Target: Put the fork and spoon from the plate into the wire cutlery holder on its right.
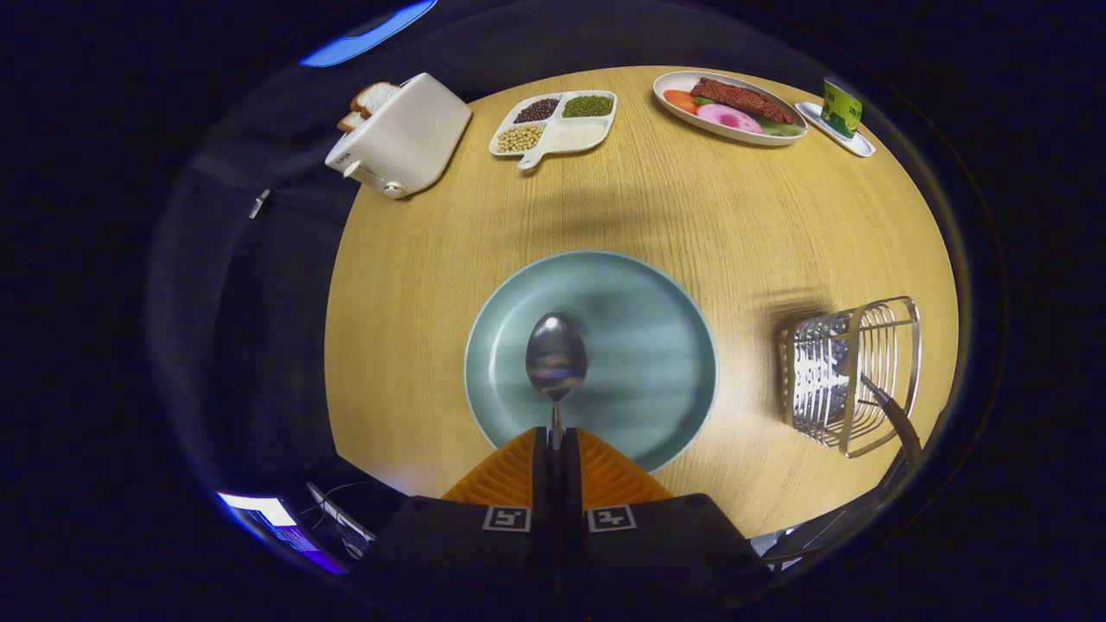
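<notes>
Upright, shiny spoon (pixel 556 356) between fingers (pixel 518 471)

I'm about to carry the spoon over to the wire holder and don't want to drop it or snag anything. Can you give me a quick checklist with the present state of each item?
1. Grip: the orange ribbed gripper has both fingers closed on the handle of the shiny metal spoon: ok.
2. Spoon clear of the round pale-blue plate: its bowl shows over the plate, but whether it is lifted off: cannot tell.
3. Silver wire cutlery holder stands upright on the round wooden table, to the right of the plate: ok.
4. Bare tabletop between plate and holder: ok.
5. Room inside the holder: a dark handle leans out of it; free space: cannot tell.
6. Fork already moved: nothing else lies on the plate: ok.
</notes>
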The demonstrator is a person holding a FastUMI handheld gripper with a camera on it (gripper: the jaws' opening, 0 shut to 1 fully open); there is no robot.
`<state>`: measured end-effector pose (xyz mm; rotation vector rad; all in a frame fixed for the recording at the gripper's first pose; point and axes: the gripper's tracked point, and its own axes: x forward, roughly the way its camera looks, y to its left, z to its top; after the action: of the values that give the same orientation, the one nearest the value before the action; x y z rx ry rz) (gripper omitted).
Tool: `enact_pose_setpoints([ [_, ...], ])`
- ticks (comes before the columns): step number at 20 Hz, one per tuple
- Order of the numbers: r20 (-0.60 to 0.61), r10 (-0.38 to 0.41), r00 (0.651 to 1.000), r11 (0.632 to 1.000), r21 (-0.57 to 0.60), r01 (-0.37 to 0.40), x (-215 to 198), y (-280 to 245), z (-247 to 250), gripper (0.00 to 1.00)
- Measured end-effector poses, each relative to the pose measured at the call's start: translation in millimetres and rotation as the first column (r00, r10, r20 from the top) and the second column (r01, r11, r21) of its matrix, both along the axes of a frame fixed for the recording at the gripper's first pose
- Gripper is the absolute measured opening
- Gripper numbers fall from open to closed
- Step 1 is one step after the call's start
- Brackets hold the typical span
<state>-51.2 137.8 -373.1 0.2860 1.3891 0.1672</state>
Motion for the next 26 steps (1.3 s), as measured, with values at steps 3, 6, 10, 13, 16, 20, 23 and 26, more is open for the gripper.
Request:
enact_pose_setpoints([
  [3,0.010,0.019,1.000,1.000,0.006,-0.019,-0.4,-24.2,31.6,0.09],
  [6,0.026,0.003,1.000,1.000,0.012,-0.004,2.8,-56.6,63.4,0.09],
  [10,0.013,-0.008,1.000,1.000,-0.004,0.008,-0.3,-104.7,86.9,0.09],
  [13,-0.023,-0.013,1.000,0.999,-0.043,0.012,-10.0,-146.9,90.2,0.09],
  [16,-0.059,0.001,0.998,0.996,-0.094,-0.007,-18.9,-177.0,77.6,0.09],
  [20,-0.141,-0.008,0.990,0.995,-0.104,-0.007,-22.5,-190.4,51.0,0.09],
  [23,-0.188,-0.025,0.982,0.996,-0.090,0.009,-19.7,-190.9,36.6,0.09],
  [26,-0.200,-0.020,0.980,0.995,-0.102,0.000,-13.6,-193.4,27.5,0.09],
])
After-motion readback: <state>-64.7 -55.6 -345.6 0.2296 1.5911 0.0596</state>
